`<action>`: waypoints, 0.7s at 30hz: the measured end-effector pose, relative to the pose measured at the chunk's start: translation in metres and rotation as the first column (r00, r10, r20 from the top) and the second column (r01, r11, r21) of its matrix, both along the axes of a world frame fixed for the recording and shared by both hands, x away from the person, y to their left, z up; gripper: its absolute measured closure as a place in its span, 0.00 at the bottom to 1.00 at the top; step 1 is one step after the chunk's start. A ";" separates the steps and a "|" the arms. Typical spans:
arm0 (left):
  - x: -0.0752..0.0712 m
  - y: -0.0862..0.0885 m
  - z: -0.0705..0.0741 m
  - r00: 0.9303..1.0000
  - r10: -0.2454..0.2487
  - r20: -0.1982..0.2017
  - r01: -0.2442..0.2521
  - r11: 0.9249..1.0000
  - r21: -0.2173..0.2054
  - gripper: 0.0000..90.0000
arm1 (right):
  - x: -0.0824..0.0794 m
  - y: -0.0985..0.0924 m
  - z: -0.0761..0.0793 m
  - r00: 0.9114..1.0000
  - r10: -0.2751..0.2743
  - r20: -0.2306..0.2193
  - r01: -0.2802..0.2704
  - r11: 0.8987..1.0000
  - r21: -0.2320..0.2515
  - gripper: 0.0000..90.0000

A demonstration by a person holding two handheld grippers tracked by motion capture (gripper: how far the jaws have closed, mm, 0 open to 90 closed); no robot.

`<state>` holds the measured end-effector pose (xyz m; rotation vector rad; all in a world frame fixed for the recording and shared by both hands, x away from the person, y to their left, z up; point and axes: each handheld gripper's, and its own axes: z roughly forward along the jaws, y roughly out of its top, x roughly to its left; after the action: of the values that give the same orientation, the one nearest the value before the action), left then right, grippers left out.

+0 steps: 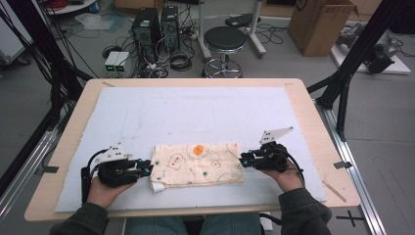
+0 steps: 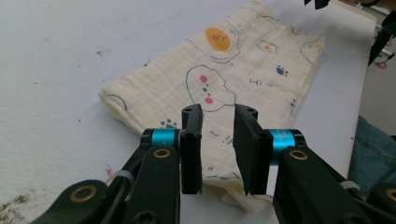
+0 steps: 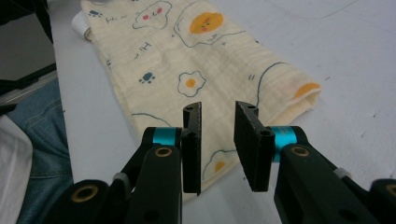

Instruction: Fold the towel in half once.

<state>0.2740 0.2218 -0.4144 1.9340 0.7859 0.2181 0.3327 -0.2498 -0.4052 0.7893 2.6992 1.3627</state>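
Cloth [image 1: 196, 164]: folded rectangle of cream crinkled muslin, soft and finely ribbed, printed with fried eggs, paw prints and outlined cloud shapes; lies flat near the front edge of the tabletop [image 1: 303, 105], on a pale blue sheet [image 1: 195, 112] with a matte, speckled surface. A white tag sticks out at its near left corner. Left claw [image 1: 148, 166]: black, flat ribbed pads, blue collars; jaws apart, nothing pinched, at the cloth's left end. Right claw [image 1: 243, 160]: same build; jaws apart, nothing between them, at the cloth's right end. Tabletop: pale wood, rounded corners.
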 end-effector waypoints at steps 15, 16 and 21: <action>0.001 -0.024 -0.020 0.987 -0.119 -0.108 0.131 0.985 0.108 0.82 | -0.011 0.024 -0.027 0.989 0.137 -0.059 -0.142 0.985 -0.101 0.76; 0.000 -0.024 -0.023 0.984 -0.131 -0.124 0.144 0.983 0.110 0.82 | -0.011 0.024 -0.029 0.989 0.137 -0.059 -0.143 0.984 -0.110 0.76; -0.002 -0.024 -0.027 0.981 -0.141 -0.134 0.158 0.979 0.127 0.82 | -0.015 0.022 -0.031 0.989 0.139 -0.055 -0.145 0.982 -0.125 0.84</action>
<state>0.2716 0.1974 -0.4414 2.1436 0.7179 0.0615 0.3181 -0.2278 -0.4357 0.6370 2.8944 1.1926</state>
